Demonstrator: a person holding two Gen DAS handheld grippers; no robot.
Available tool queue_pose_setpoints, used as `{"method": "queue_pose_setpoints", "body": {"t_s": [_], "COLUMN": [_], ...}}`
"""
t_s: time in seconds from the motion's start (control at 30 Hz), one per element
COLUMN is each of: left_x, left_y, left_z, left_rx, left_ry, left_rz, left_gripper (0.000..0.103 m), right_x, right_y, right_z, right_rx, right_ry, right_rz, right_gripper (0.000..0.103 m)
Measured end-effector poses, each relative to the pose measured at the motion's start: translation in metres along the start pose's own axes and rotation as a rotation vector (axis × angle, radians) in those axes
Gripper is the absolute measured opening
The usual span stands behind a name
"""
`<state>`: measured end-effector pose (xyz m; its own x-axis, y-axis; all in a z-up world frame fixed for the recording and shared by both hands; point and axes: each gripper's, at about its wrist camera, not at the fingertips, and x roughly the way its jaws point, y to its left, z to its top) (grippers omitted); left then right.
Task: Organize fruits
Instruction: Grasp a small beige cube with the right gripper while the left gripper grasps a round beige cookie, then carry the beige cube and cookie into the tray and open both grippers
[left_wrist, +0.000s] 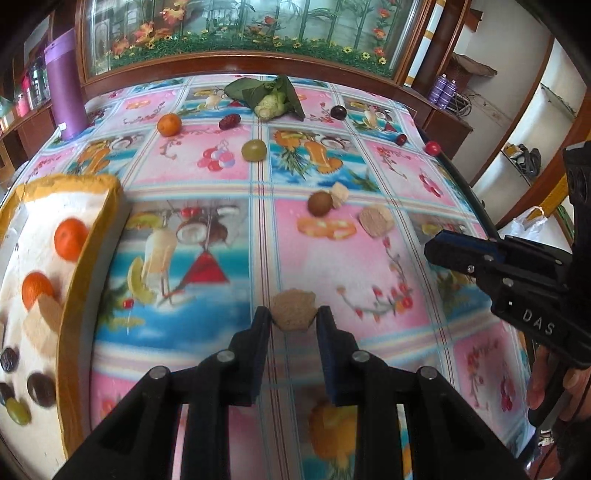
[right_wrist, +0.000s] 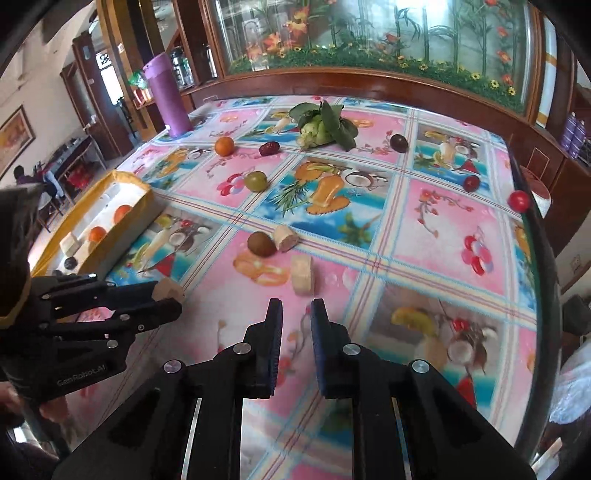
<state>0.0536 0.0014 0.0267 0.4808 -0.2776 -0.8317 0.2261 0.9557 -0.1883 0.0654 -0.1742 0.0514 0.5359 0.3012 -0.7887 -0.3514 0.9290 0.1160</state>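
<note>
Above the fruit-print tablecloth (left_wrist: 207, 162), the left gripper (left_wrist: 294, 318) is gripping a beige slice (left_wrist: 294, 309) while the right gripper (right_wrist: 296, 314) is hovering closed and empty.

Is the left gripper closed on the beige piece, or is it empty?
Closed on it. The left gripper has the beige piece between its fingertips, both pads touching its sides; the right wrist view shows the piece sticking out of the jaws.
</note>
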Motion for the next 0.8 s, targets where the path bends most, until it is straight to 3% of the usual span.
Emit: {"method": "queue_pose_setpoints", "body": {"t_s": [0.1,0.17,0.23,0.27,0.33,0.43,0.5,0.6,0.8], "left_x": [-0.004,-0.007,-0.011,-0.014,-0.019,-0.026,-0.029,-0.03,-0.032], "left_y": [0.002,0.004,0.008,0.01,0.016,0.025,0.031,0.037,0.044], "left_z": [-0.015,-0.021,-0.025,-0.027,-0.029,-0.031,-0.033,-0.034,-0.037], "left_rx": [0.005,0.007,0.004,0.001,-0.009,-0.026,-0.038,-0.043,-0.059], "left_ry": [0.016,0.022,0.022,0.02,0.014,0.009,0.004,-0.002,0.0], "left_rz": [0.0,0.011,0.014,0.018,0.019,0.024,0.024,0.023,-0.007], "left_gripper": [0.029,0.029,0.029,0.029,0.029,0.029,0.029,0.029,0.029], "right_x": [-0.002,0.005,0.014,0.02,0.032,0.054,0.067,0.067,0.044], "right_y": [0.003,-0.002,-0.002,0.001,0.008,0.015,0.016,0.015,0.024], "right_z": [-0.006,-0.001,0.006,0.009,0.015,0.023,0.025,0.025,0.014], "right_rx": [0.0,0.048,0.08,0.076,0.048,0.016,0.001,-0.01,-0.001], "right_ry": [0.006,0.016,0.009,0.006,-0.016,0.004,0.041,0.03,0.022], "right_rz": [-0.051,-0.03,-0.011,-0.011,-0.03,-0.047,-0.082,-0.113,-0.075], "right_gripper": [0.016,0.018,0.038,0.054,0.056,0.053,0.03,0.015,0.015]}}
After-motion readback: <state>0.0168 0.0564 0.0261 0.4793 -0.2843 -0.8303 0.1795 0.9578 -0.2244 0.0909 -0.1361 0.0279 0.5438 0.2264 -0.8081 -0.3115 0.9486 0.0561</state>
